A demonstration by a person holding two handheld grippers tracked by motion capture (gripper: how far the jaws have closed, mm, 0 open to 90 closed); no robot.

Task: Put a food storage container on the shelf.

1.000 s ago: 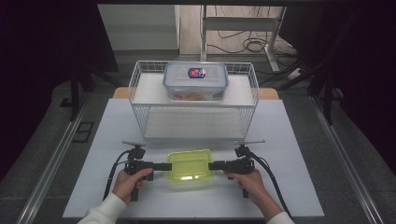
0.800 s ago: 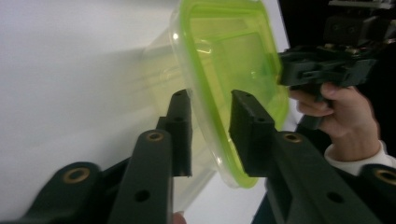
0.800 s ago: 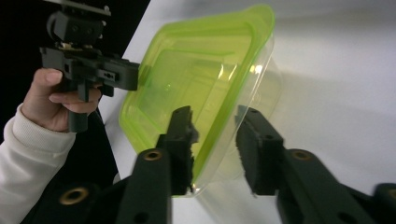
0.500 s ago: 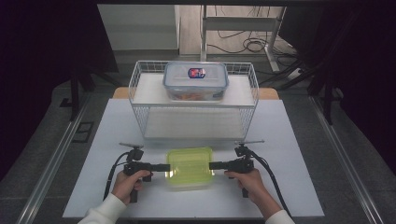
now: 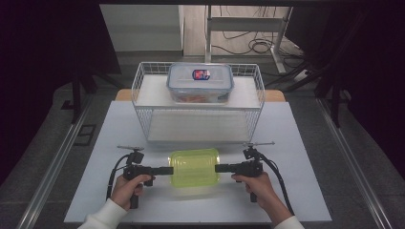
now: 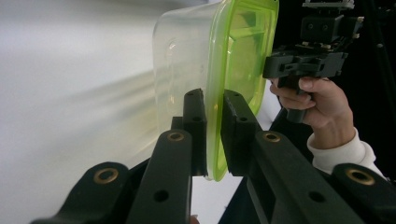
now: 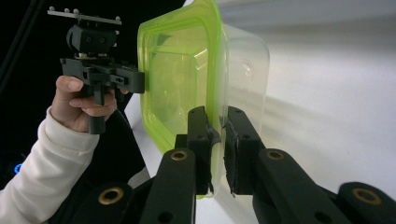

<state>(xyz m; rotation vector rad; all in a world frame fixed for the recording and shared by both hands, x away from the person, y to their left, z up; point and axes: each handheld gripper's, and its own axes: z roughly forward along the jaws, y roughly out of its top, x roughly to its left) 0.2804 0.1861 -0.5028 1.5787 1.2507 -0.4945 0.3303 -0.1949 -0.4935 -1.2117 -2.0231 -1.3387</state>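
A clear plastic box with a lime-green lid [image 5: 195, 167] lies level at the front middle of the white table, held between both grippers. My left gripper [image 5: 171, 170] has just been closing, and its pads now pinch the lid's rim at the box's left end [image 6: 214, 100]. My right gripper [image 5: 217, 168] has also just been closing and pinches the rim at the right end [image 7: 215, 116]. In the left gripper view the green lid [image 6: 243, 51] faces right and the clear body [image 6: 182, 65] faces the table.
A white wire basket [image 5: 143, 95] stands behind the box, across the table's far half. Inside it rests a clear lidded container with a blue rim [image 5: 199, 82]. Bare white tabletop [image 5: 296, 157] lies left and right of the hands.
The green-lidded box sits slightly higher in the picture than a second ago, with the left hand raised a little. Both grippers stay at its ends.
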